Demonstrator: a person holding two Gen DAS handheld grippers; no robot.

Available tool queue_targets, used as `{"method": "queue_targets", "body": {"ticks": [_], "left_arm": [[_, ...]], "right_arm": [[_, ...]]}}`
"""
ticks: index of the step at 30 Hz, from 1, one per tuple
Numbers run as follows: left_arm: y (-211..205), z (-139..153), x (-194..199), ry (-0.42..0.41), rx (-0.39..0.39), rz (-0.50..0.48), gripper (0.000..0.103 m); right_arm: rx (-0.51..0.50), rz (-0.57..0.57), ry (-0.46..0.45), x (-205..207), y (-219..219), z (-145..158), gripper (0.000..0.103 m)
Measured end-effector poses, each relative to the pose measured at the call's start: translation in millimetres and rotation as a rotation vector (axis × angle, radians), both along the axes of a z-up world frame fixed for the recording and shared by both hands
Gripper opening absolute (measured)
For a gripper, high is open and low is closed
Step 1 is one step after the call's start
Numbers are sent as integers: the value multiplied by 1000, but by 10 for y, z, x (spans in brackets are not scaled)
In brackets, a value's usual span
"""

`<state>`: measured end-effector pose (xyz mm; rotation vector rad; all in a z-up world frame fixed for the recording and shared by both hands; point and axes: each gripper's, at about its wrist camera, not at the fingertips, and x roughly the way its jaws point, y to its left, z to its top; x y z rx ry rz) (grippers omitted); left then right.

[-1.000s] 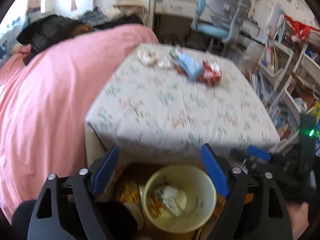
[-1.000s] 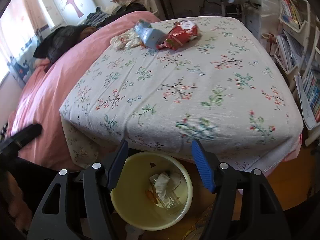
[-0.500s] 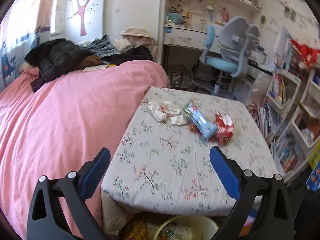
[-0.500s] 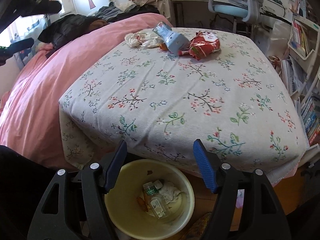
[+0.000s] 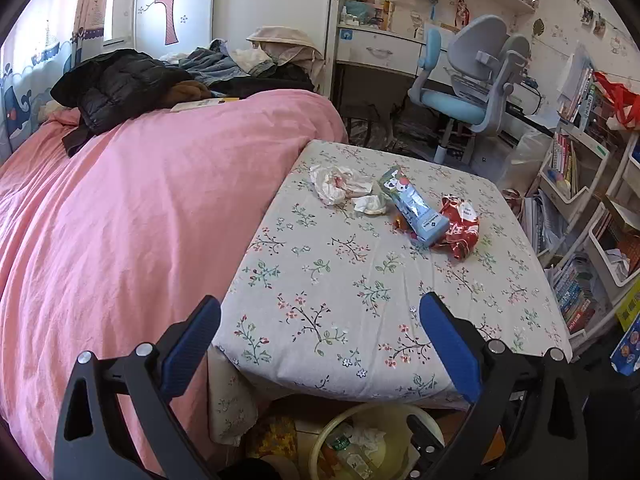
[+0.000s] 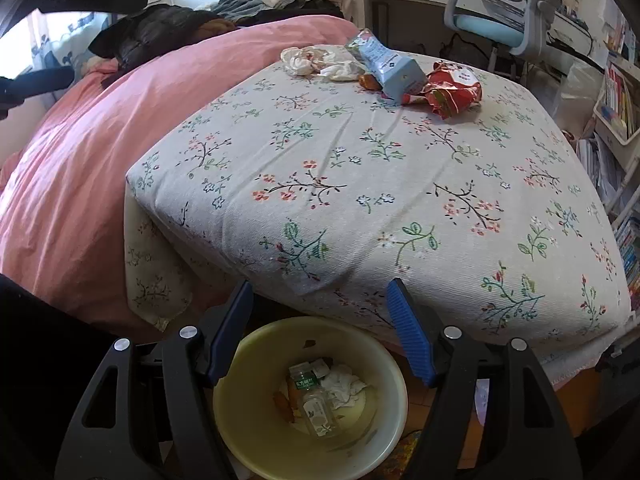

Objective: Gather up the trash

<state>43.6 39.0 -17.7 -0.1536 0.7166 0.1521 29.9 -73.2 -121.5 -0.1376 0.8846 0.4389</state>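
Trash lies at the far end of a floral-covered table: crumpled white tissue, a blue carton and a red snack bag. From the right wrist I see the same tissue, carton and red bag. A pale yellow bin on the floor below the table's near edge holds a plastic bottle and tissues. My left gripper is open wide over the table's near edge. My right gripper is open above the bin, nothing between its fingers.
A pink bed with dark clothes piled on it adjoins the table's left side. A blue desk chair and desk stand behind. Bookshelves and stacked books crowd the right. The bin's rim shows at the bottom of the left wrist view.
The left gripper rose and tilted up from the bin toward the table, its jaws spreading wider. The right gripper shifted sideways and rolled, staying over the bin, where a bottle now shows.
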Motion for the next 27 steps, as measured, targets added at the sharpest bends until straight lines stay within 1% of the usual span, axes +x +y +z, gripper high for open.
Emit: {"method": "queue_targets", "body": {"ticks": [8,27], "left_arm": [[6,-33,38,34,3,-5,95],[-65,-85,39,67,38,-20,95]], "right_arm": [[-15,1,8,3,40,-47,67],[-18,7,11,-5,67,-62,67]]}}
